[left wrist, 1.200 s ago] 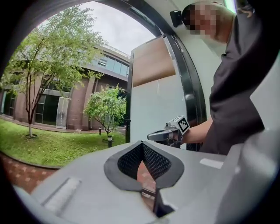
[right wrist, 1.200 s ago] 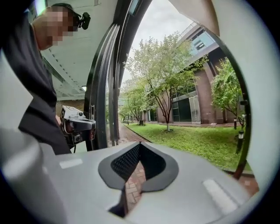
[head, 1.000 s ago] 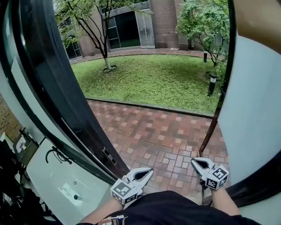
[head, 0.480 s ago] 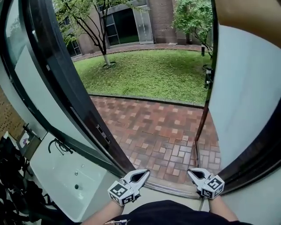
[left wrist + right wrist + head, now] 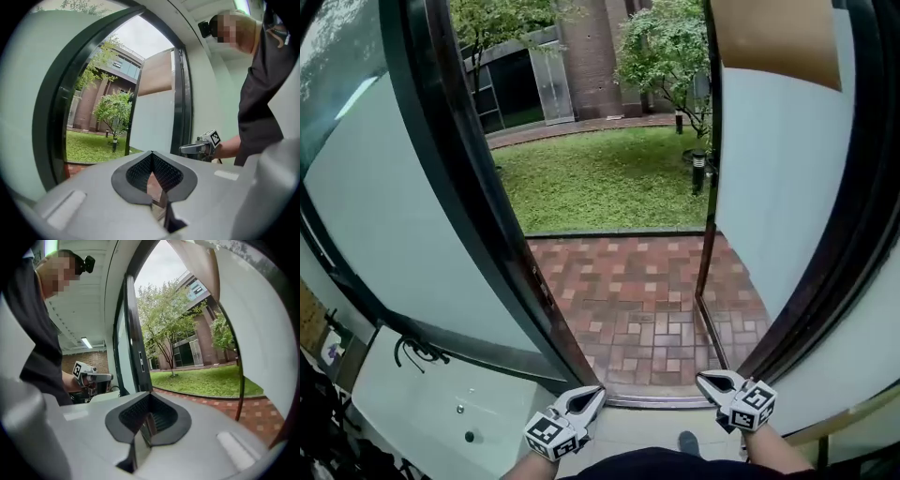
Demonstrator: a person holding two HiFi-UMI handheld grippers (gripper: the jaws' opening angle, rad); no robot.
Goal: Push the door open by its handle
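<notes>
The left gripper [image 5: 592, 395] and the right gripper [image 5: 707, 380] are both pinched shut with nothing in them, side by side close to the doorstep [image 5: 652, 401], and the glass door [image 5: 384, 216] stands wide open, one half on each side of the doorstep, with a brick path [image 5: 642, 291] and grass [image 5: 600, 183] out past the doorstep.

Double door, both leaves stood open outward over the brick paving. Left door leaf [image 5: 478, 216]: thick dark frame, frosted glazing, small lock plate [image 5: 546, 289] on its free edge. Right door leaf [image 5: 778, 178]: frosted panel, brown band across the top, and a slim dark vertical bar [image 5: 705, 253] along its free edge. Couldn't tell whether that bar was the handle.
</notes>
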